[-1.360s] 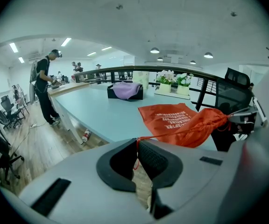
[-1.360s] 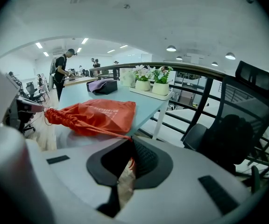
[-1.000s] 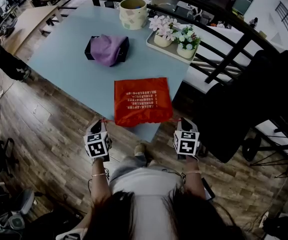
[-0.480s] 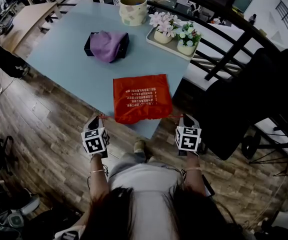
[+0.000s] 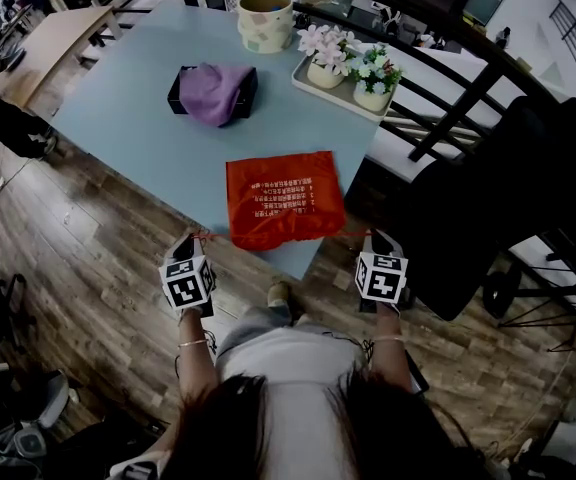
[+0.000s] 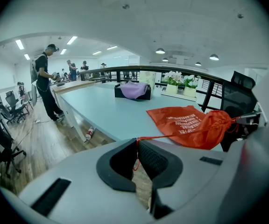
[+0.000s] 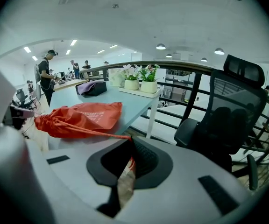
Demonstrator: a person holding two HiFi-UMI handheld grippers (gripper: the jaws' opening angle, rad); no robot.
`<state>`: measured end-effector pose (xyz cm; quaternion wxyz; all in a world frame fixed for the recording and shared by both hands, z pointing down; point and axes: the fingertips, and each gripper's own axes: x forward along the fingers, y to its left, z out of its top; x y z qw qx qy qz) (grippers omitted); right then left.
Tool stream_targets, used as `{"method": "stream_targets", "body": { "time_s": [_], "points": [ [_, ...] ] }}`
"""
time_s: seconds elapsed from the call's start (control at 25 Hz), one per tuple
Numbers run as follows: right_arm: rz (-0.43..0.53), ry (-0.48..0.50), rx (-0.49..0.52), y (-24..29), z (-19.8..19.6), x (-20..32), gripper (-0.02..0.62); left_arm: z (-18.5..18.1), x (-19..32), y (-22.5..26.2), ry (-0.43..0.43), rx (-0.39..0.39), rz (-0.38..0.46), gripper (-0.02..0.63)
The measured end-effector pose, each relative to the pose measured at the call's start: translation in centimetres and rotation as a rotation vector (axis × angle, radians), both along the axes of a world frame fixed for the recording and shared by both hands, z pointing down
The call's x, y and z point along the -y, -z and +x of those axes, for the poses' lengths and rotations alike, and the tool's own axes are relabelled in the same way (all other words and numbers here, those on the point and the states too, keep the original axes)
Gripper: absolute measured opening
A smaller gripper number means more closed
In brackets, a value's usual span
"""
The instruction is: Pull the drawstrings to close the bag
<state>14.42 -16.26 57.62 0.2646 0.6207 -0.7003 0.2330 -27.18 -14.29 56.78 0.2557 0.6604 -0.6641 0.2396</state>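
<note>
An orange drawstring bag (image 5: 284, 198) lies at the near edge of the pale blue table (image 5: 138, 108), its near mouth gathered into folds. My left gripper (image 5: 198, 240) is off the table's near left, shut on the left drawstring (image 6: 172, 133), which runs taut to the bunched mouth of the bag (image 6: 195, 125). My right gripper (image 5: 371, 240) is off the near right, shut on the right drawstring (image 7: 104, 134), taut from the bag (image 7: 76, 119). Both cords pull outward in opposite directions.
A black box with purple cloth (image 5: 213, 93), a patterned cup (image 5: 265, 20) and a tray of two flower pots (image 5: 348, 73) sit at the table's far side. A dark railing (image 5: 448, 68) runs behind. A black office chair (image 5: 488, 218) stands to the right. People stand at far left (image 6: 45, 85).
Both grippers have moved apart and slightly nearer to me, drawing the cords tighter. The bag's near mouth has gathered more.
</note>
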Motion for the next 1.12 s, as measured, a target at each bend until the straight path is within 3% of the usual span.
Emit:
{"method": "stream_targets", "body": {
  "time_s": [1.12],
  "points": [
    [-0.009,-0.056,0.022,0.1,2.3,0.3,0.028,-1.3,0.2,0.0,0.036,0.009,-0.009,0.02]
  ]
}}
